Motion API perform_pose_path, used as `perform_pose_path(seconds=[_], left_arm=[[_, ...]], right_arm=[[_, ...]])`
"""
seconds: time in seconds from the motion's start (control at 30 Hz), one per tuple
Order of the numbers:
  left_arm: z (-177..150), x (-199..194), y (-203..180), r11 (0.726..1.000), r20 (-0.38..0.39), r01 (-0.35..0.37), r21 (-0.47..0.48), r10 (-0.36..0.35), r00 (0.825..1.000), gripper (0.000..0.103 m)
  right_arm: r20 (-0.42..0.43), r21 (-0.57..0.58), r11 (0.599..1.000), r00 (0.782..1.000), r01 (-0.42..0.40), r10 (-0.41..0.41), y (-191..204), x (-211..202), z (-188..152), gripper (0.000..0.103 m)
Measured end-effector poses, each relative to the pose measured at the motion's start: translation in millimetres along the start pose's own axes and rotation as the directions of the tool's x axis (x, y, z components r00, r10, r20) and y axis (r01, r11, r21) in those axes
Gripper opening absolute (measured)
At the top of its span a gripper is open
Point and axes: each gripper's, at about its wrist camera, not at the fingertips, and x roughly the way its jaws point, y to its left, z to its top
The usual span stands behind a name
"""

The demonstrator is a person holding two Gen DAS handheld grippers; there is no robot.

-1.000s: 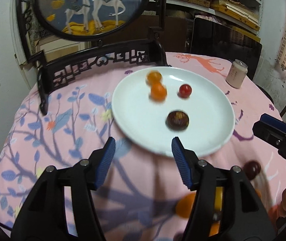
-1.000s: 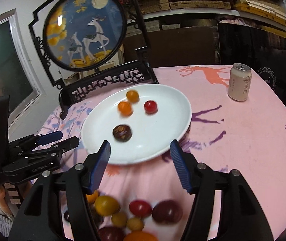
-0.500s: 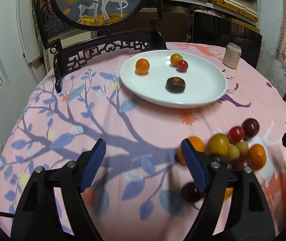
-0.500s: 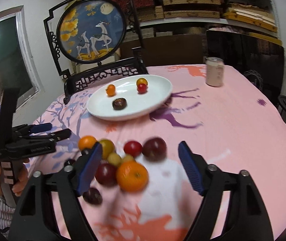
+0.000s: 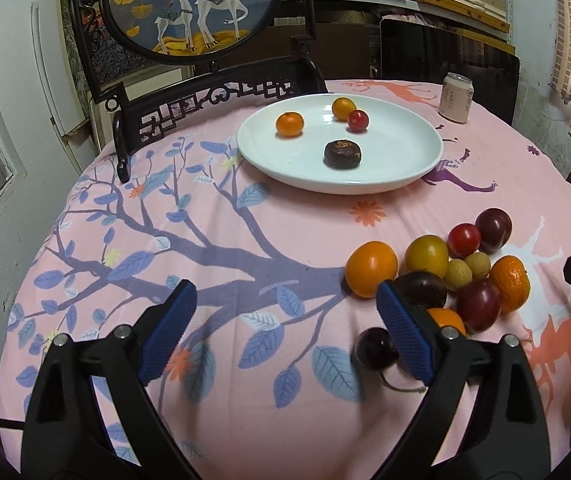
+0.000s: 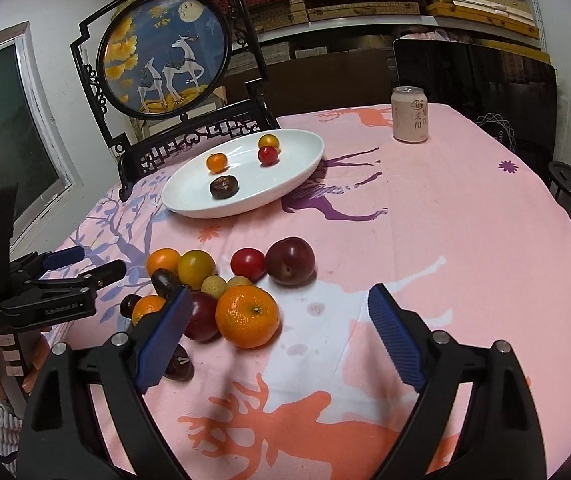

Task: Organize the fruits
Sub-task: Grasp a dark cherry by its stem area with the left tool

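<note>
Indoor light is moderate and warm, falling from above. Both fisheye views bend straight lines strongly and end in black corners. The pink surface (image 5: 213, 208) is evenly lit; the white plate (image 6: 297, 160) shows soft glare. Fruit casts short, diffuse shadows. Focus is sharp at centre; the tablecloth nearest the lens shows slight blur

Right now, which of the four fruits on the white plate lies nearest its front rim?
The dark brown, flattened fruit. It sits alone toward the front rim of the plate; the other three, two orange and one red, lie farther back.
</note>
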Motion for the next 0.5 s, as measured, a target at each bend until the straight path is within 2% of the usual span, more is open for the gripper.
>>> perform_pose_path(seconds=[0.1, 0.23, 0.47, 0.5], left_arm=[[-11.2, -6.9, 1.7, 0.998, -0.020, 0.057, -0.005, -0.057, 0.998, 0.093], [-26.7, -13.7, -4.2, 0.998, -0.028, 0.049, 0.036, -0.048, 0.998, 0.093], [-31.6, -8.6, -20.9, 0.991, -0.049, 0.072, 0.115, -0.067, 0.997, 0.092], [-32.5, -8.1, -24.3, 0.989, -0.048, 0.070, 0.133, -0.064, 0.997, 0.090]], right_arm=[[0.000, 0.006, 1.000, 1.000, -0.010, 0.010, -1.3, -0.9, -0.8, 0.090], [0.006, -0.004, 0.999, 0.999, -0.033, 0.033, 1.5, -4.2, -2.9, 0.090], [0.008, 0.000, 0.999, 0.999, -0.039, 0.039, 1.9, -5.3, -2.8, 0.090], [0.009, 0.000, 0.999, 0.999, -0.041, 0.041, 2.1, -5.5, -2.8, 0.090]])
